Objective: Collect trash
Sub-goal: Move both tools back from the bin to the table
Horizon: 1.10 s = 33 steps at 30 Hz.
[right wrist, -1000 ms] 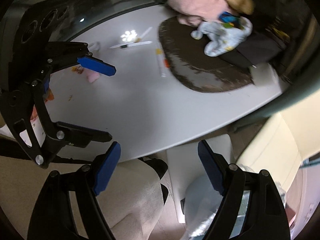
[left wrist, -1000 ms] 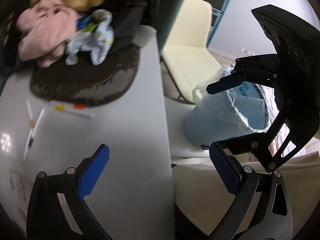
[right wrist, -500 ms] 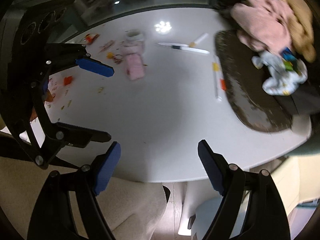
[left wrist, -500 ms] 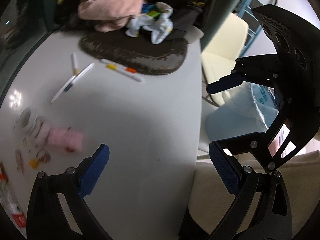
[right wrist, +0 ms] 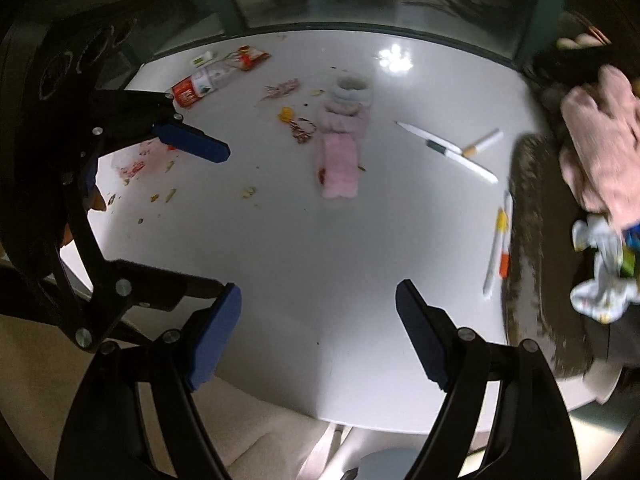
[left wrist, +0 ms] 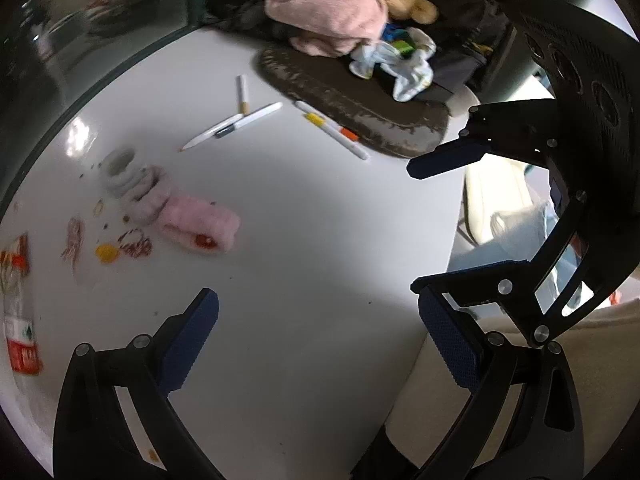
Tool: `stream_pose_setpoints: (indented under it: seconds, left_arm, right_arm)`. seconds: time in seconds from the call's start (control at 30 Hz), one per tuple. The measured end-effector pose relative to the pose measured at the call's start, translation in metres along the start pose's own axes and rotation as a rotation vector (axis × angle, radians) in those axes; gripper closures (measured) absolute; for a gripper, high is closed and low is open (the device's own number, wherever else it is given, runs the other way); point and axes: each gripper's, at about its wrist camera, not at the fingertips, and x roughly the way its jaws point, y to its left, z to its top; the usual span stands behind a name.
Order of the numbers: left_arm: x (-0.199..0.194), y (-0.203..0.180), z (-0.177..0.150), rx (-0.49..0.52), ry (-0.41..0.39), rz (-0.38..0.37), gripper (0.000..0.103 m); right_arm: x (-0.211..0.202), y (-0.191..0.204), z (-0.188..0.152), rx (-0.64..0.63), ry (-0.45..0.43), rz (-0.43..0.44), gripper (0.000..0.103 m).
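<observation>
Both the left gripper and right gripper hang spread apart, empty, over the white worktop. Ahead-left of the right gripper sits a crushed bottle with a red label, print too blurry to read.

On the table, a sock lies near the middle. Left of it, in the right wrist view, sit crumbs, wrappers and a bottle. Right of the sock lie pens, then a mat bearing a heap of clothes.
</observation>
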Motion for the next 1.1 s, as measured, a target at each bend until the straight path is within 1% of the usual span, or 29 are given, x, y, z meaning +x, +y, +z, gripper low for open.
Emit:
stream_pose_setpoints:
  seconds: [0.17, 0.3, 0.43, 0.63, 0.73, 0.9, 1.03, 1.1]
  left_arm:
    - [-0.007, 0.011, -0.008, -0.060, -0.024, 0.024, 0.006]
    - [-0.012, 0.020, -0.014, -0.103, -0.038, 0.037, 0.006]
    - [-0.019, 0.028, -0.022, -0.116, -0.055, 0.046, 0.006]
    - [-0.026, 0.044, -0.035, -0.142, -0.049, 0.057, 0.006]
    - [-0.032, 0.052, -0.043, -0.137, -0.050, 0.078, 0.006]
    - [-0.042, 0.072, -0.059, -0.167, -0.055, 0.113, 0.006]
    - [-0.050, 0.087, -0.075, -0.215, -0.071, 0.130, 0.006]
    - [-0.054, 0.097, -0.086, -0.259, -0.081, 0.141, 0.006]
  right_arm:
    - [0.005, 0.009, 0.016, -0.055, 0.007, 0.010, 0.027]
    - [0.010, 0.015, 0.025, -0.077, 0.013, -0.005, 0.027]
    - [0.012, 0.025, 0.032, -0.075, 0.004, -0.015, 0.027]
    - [0.019, 0.040, 0.041, -0.090, -0.001, -0.015, 0.027]
    - [0.023, 0.048, 0.047, -0.084, -0.010, -0.003, 0.027]
    - [0.032, 0.067, 0.059, -0.098, -0.018, 0.009, 0.027]
    - [0.040, 0.081, 0.069, -0.117, -0.017, 0.011, 0.027]
    - [0.045, 0.088, 0.075, -0.126, -0.015, 0.010, 0.027]
